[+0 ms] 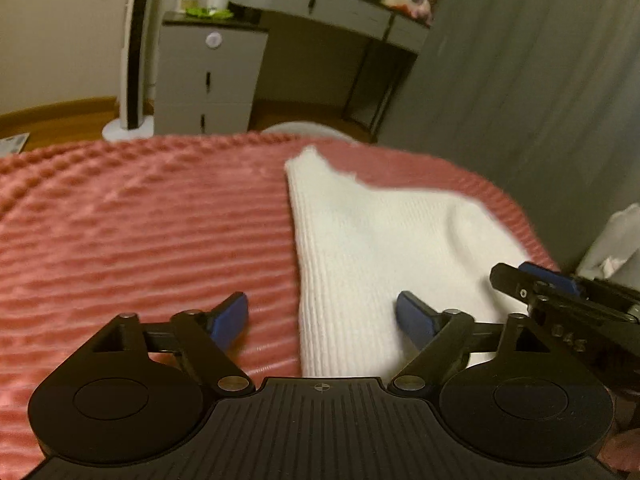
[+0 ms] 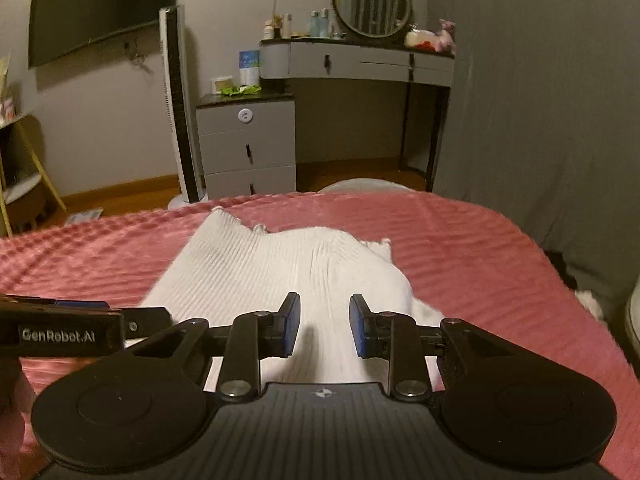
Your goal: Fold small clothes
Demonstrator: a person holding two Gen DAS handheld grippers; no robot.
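- White ribbed knit garment (image 1: 384,240) — spread on the pink ridged bedspread (image 1: 140,232), toward the right side of the bed, far edge ragged with two raised corners.
- Left gripper (image 1: 322,316) — jaws wide, empty, straddling the garment's left edge near the camera; one pad over bedspread, one over knit.
- Right gripper (image 2: 324,326) — jaws narrow but parted, nothing visibly pinched, poised over the near middle of the cloth; whether the pads touch the fabric cannot be told.
- Handling, judged: soft, light, limp, stretchy; likely to sag and bunch when lifted, clinging slightly to the plush cover.
- Suggested hold: near corners or side hems, one per gripper, pinching through both layers.
- Background: grey dresser (image 2: 248,148), round mirror (image 2: 372,0).
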